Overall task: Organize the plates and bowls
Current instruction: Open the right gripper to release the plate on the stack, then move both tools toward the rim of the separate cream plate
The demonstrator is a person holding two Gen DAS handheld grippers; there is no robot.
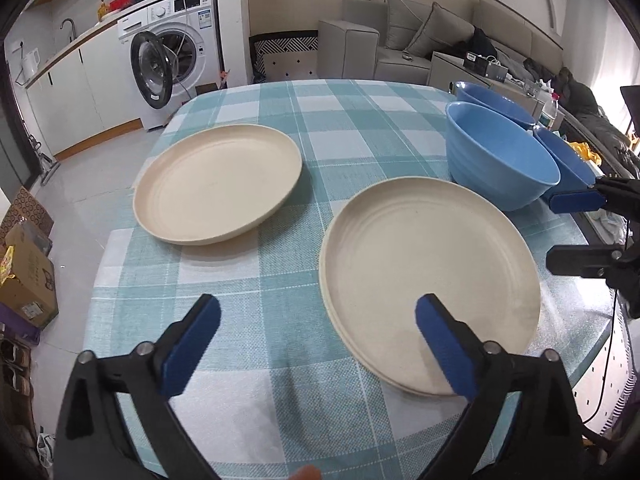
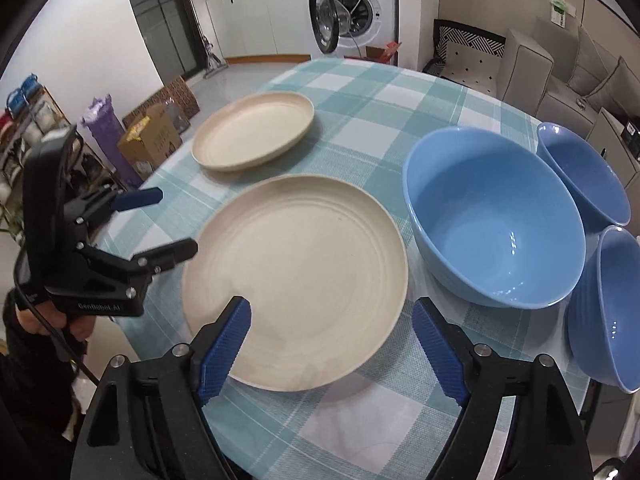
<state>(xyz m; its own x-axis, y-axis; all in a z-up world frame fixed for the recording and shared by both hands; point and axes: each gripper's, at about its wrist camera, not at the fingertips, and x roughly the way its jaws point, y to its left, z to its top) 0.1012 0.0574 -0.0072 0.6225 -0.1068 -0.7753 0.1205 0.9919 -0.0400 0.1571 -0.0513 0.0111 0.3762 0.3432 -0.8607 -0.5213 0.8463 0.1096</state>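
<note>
Two cream plates lie stacked near me (image 1: 428, 276) (image 2: 296, 276). A third cream plate (image 1: 218, 184) (image 2: 254, 136) lies apart, farther left. A large light-blue bowl (image 1: 500, 160) (image 2: 496, 216) stands right of the stack, with two smaller blue bowls (image 2: 580, 172) (image 2: 604, 308) beside it. My left gripper (image 1: 316, 344) is open and empty above the cloth at the stack's near-left edge; it also shows in the right wrist view (image 2: 172, 224). My right gripper (image 2: 332, 344) is open and empty at the stack's near edge; it also shows in the left wrist view (image 1: 564, 232).
The table (image 1: 280, 128) has a teal checked cloth. A washing machine (image 1: 176, 52) with its door open stands beyond the far left. A grey sofa (image 1: 420, 40) is behind the table. Cardboard boxes (image 1: 24, 272) sit on the floor at left.
</note>
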